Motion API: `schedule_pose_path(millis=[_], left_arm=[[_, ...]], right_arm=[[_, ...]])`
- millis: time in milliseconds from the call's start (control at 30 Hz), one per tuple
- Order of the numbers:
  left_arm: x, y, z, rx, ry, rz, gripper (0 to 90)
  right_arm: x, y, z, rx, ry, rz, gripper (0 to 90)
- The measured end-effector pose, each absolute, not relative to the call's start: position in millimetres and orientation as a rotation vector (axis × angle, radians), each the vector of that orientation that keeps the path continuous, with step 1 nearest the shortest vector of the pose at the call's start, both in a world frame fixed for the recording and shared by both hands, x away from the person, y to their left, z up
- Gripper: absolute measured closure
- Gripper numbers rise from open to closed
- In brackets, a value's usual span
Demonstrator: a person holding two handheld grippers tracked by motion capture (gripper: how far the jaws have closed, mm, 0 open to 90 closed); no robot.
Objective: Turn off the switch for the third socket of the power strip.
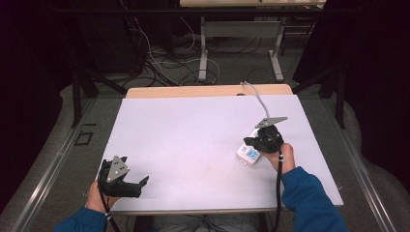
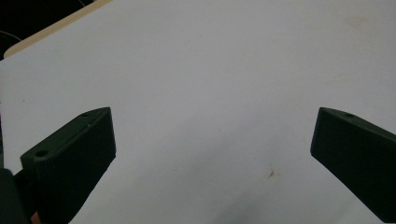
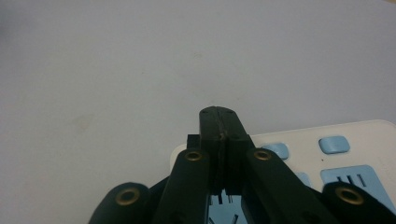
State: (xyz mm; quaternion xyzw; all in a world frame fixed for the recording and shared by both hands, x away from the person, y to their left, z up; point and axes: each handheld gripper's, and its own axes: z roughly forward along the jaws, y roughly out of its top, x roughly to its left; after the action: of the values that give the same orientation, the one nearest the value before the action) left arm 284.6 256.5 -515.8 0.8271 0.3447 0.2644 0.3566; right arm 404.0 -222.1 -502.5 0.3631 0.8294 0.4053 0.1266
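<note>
My right gripper (image 3: 218,122), jaws pressed together and empty, hovers over the power strip (image 1: 250,154) at the table's (image 1: 193,140) right side. The strip looks light, rigid and smooth, best pinched across its narrow sides. My left gripper (image 1: 138,186) rests spread wide near the front-left edge.

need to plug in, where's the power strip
In the high view the power strip lies on the table's right side, under the right gripper.
</note>
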Motion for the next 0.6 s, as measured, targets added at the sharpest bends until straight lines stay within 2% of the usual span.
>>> schedule_pose_path(millis=[600], left_arm=[[284.7, 257.0, -516.0, 2.131, 0.895, 0.681, 0.0]], right_arm=[[405.9, -208.8, -516.7, 1.042, 2.47, 1.03, 90.0]])
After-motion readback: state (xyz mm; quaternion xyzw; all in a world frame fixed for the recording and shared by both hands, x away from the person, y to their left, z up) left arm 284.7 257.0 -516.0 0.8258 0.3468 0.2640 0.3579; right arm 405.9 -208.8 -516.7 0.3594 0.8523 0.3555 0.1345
